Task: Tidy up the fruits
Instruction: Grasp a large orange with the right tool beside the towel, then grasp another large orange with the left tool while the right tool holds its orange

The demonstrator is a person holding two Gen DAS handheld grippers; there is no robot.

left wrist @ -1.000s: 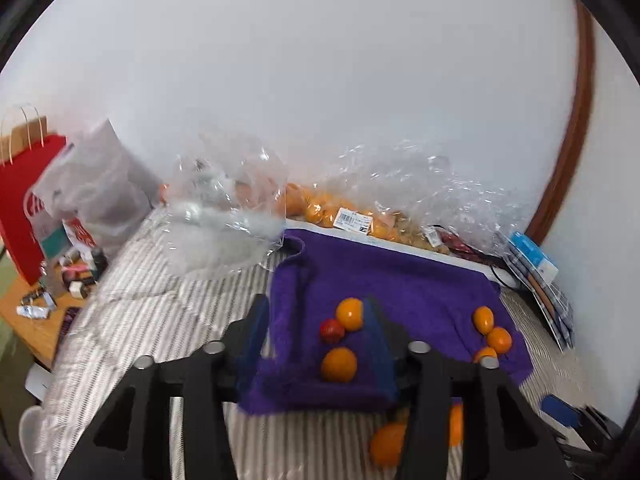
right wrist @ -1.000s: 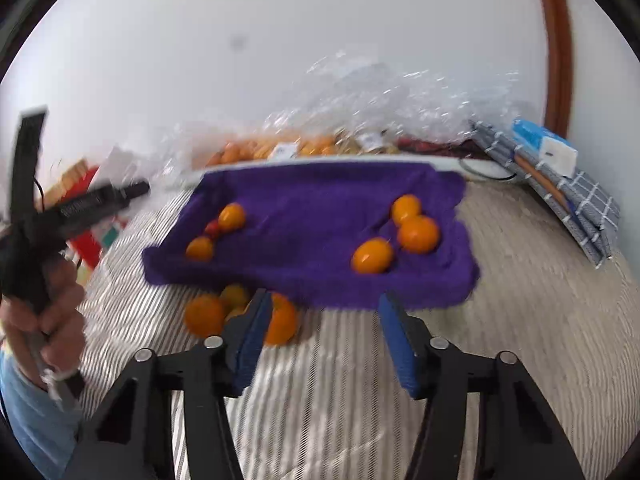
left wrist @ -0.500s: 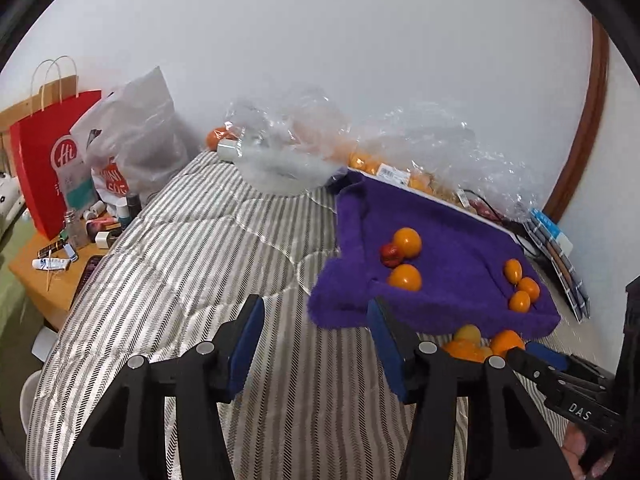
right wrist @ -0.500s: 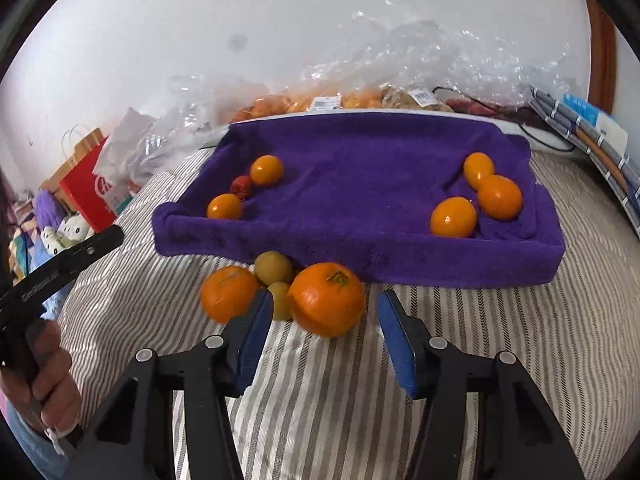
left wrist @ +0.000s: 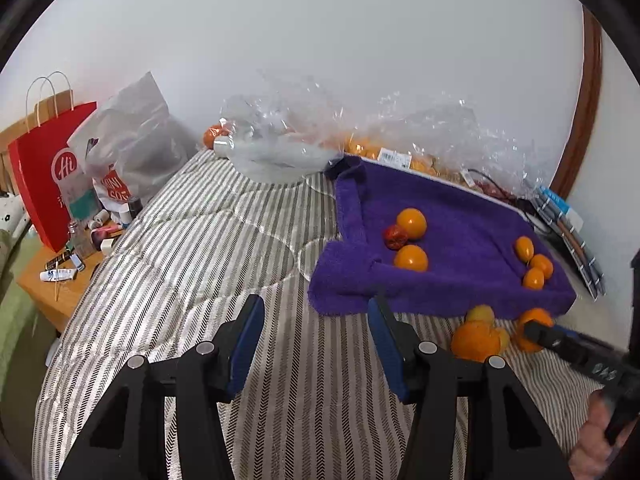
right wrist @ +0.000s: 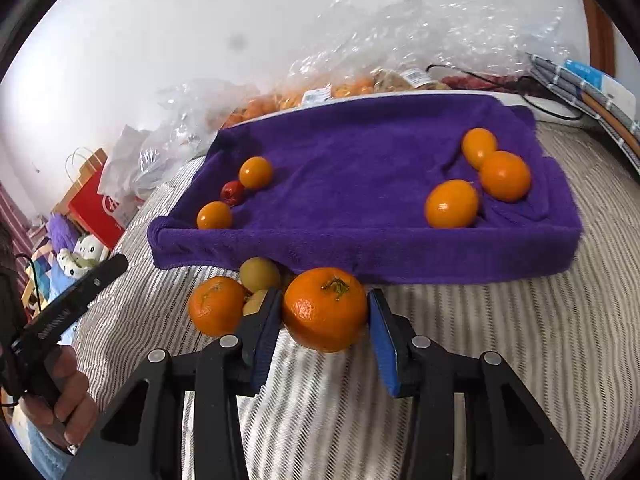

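Observation:
A purple towel-lined tray [right wrist: 360,240] lies on the striped bed. It holds two oranges and a small red fruit [right wrist: 233,193] at its left, and three oranges [right wrist: 452,203] at its right. In front of it lie a big orange [right wrist: 325,309], a second orange [right wrist: 216,305] and two yellow-green fruits [right wrist: 259,273]. My right gripper [right wrist: 325,322] is open with its pads either side of the big orange, left pad touching or nearly so. My left gripper [left wrist: 316,336] is open and empty above the bed, left of the tray [left wrist: 460,232].
Clear plastic bags of fruit [left wrist: 400,148] lie along the wall behind the tray. A red paper bag [left wrist: 48,176] and a grey bag stand at the left by a cluttered side table [left wrist: 68,272]. Folded cloths [right wrist: 580,88] lie at the right.
My right gripper has moved forward and down, so its pads now flank the big orange. My left gripper has pulled back and left, away from the tray.

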